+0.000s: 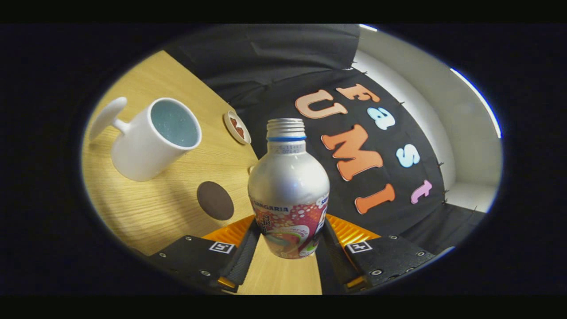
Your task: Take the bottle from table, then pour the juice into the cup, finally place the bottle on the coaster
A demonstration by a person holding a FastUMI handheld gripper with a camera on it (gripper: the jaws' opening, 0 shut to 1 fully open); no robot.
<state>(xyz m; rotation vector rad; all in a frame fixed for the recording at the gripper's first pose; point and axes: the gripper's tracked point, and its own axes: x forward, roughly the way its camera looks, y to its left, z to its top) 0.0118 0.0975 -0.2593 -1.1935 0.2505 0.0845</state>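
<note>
With your claw (290,241) clamped on the bottle (289,190) between its fingers, swing its open neck over the cup (150,139) on the counter (168,208) before tipping slowly.

The tool (290,241) sits at the bottom centre of the frame, tilted so the scene leans. Its two black fingers (246,254), backed by orange ribbing, are closed inward, both pads pressing the lower sides of the bottle (289,186) held between them.
</note>
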